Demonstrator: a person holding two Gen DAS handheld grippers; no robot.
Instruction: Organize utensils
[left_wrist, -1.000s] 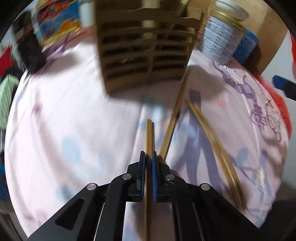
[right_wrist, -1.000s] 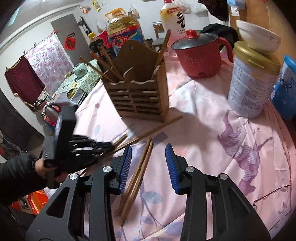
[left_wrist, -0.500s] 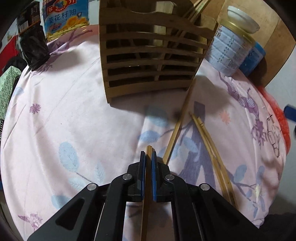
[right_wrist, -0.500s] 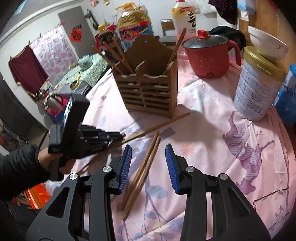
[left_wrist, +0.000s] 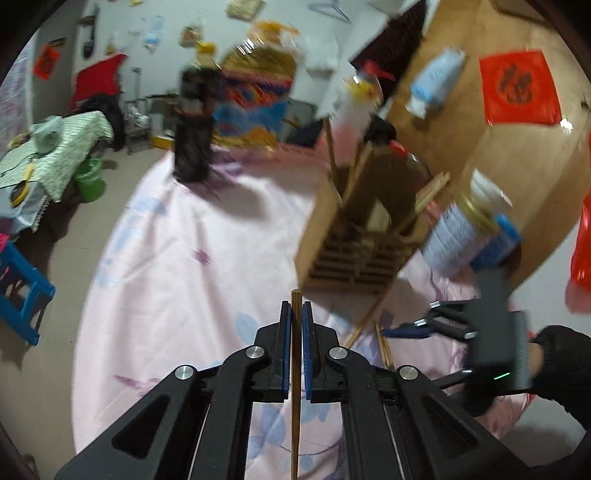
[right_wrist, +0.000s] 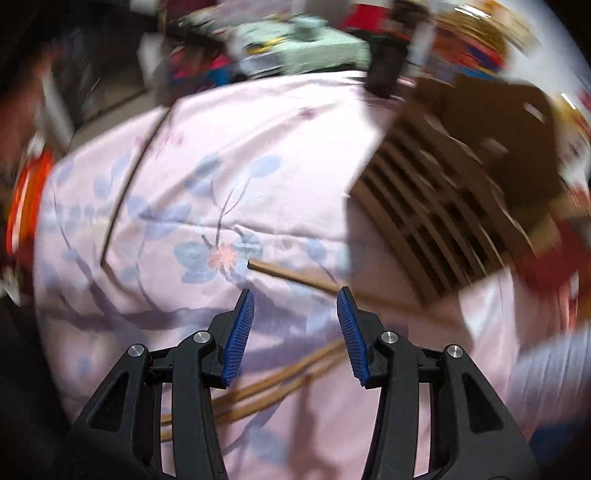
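Observation:
My left gripper (left_wrist: 295, 310) is shut on a wooden chopstick (left_wrist: 295, 406), held in the air above the pink flowered tablecloth (left_wrist: 177, 280). The slatted wooden utensil holder (left_wrist: 354, 240) stands ahead to the right with several chopsticks in it. My right gripper (right_wrist: 295, 306) hangs low over the cloth, its jaws opening with nothing between the pads. One loose chopstick (right_wrist: 291, 275) lies just beyond its fingertips, and a pair of chopsticks (right_wrist: 280, 380) lies under the fingers. The holder (right_wrist: 443, 206) is at the right, blurred. The left wrist view shows the right gripper (left_wrist: 406, 328) held by a dark-sleeved hand (left_wrist: 554, 354).
A white tin with a gold lid (left_wrist: 461, 236) stands right of the holder. A dark bottle (left_wrist: 195, 122) and an oil jug (left_wrist: 255, 103) stand at the far table edge. A blue stool (left_wrist: 18, 295) is on the floor at the left. A thin dark stick (right_wrist: 122, 199) crosses the cloth.
My left gripper rose and tilted up with the chopstick, so the room now shows. My right gripper rolled and dropped toward the loose chopsticks, and its jaws widened.

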